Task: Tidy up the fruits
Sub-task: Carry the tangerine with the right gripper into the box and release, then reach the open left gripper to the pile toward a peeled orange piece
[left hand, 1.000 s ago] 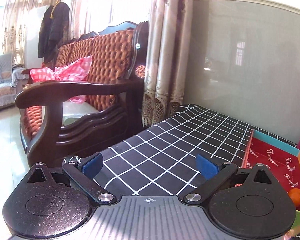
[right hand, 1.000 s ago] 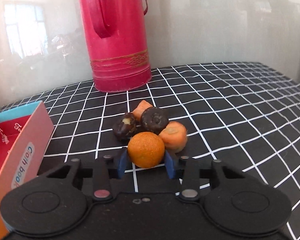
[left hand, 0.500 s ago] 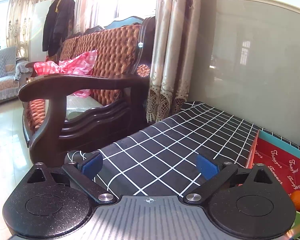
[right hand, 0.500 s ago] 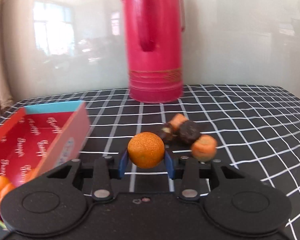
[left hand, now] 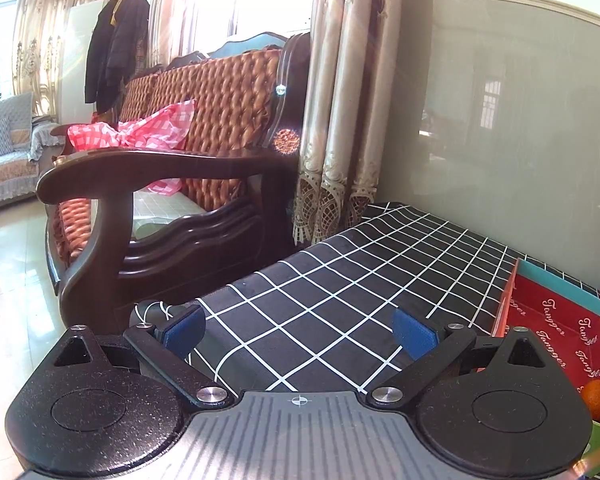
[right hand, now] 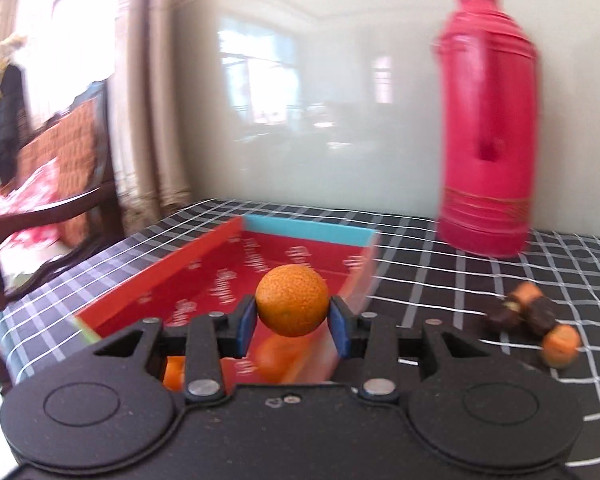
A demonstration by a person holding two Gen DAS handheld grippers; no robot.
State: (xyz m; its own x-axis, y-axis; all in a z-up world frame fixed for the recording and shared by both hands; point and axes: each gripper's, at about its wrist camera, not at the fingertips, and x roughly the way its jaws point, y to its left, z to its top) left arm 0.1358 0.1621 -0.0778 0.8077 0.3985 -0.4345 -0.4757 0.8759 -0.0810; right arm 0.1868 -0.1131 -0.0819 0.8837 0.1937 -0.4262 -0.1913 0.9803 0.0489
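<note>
since the earlier frames the right tool (right hand: pixel 291 322) has swung left, carrying the orange (right hand: pixel 291 305) away from the cluster of leftover pieces (right hand: pixel 534 322) on the checked worktop (right hand: pixel 480 280); the orange now hangs over the red box (right hand: pixel 204 270), clamped between the blue pads (right hand: pixel 339 326), where half a second ago the box lay off to the left. the red flask (right hand: pixel 488 128) has shifted to the right side of this view. the left tool (left hand: pixel 299 330) has barely moved; it hovers with its pads wide apart and nothing between them, over the worktop (left hand: pixel 340 280) beside the box (left hand: pixel 556 320). motion blur smears the right view: the box's near right wall, the flask's outline and the fruit lying inside the box under the tool are hard to make out. in the left view one orange fruit in the box (left hand: pixel 597 398) is partly cut off by the tool body, and the box runs off the frame edge.
</note>
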